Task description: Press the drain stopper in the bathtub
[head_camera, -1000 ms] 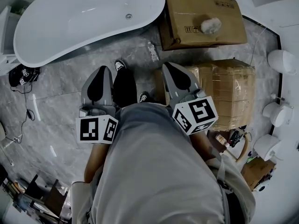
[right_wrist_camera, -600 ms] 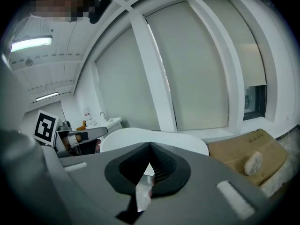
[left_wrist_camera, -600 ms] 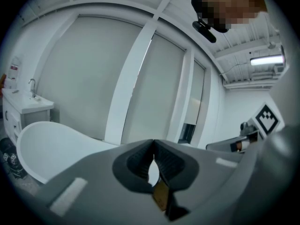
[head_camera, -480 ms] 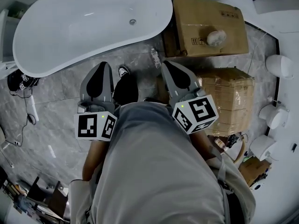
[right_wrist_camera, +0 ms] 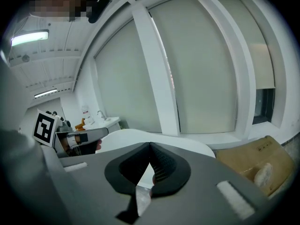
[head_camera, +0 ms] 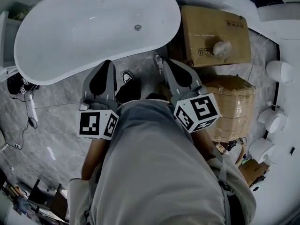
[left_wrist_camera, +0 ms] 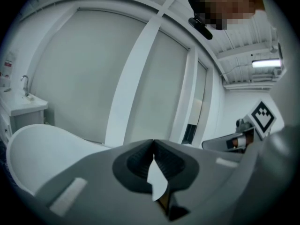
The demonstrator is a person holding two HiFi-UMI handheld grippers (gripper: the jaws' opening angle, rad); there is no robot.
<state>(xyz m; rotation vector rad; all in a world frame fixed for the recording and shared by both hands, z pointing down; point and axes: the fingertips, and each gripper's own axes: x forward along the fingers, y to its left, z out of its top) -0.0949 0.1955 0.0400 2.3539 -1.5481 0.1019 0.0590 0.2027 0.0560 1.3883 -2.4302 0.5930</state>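
Note:
A white oval bathtub (head_camera: 84,32) fills the top of the head view. Its small round metal drain stopper (head_camera: 138,27) sits in the tub floor near the right end. Both grippers are held side by side in front of the person's body, short of the tub rim. The left gripper (head_camera: 108,63) is shut with nothing in it, and its tip is over the floor just below the rim. The right gripper (head_camera: 167,62) is also shut and empty, near the tub's right end. In the left gripper view the jaws (left_wrist_camera: 153,143) meet, with the bathtub (left_wrist_camera: 37,149) beyond them. The right gripper (right_wrist_camera: 150,145) shows the same.
A cardboard box (head_camera: 215,29) stands right of the tub, with a tape-wrapped box (head_camera: 232,107) below it. A plastic bottle (head_camera: 158,60) lies on the grey tile floor between tub and boxes. White fixtures (head_camera: 281,71) line the right edge. Cables and a black device (head_camera: 18,86) lie at left.
The person has stepped nearer the tub: tub, drain and boxes have shifted down and to the right in the head view. Both grippers stay shut and level.

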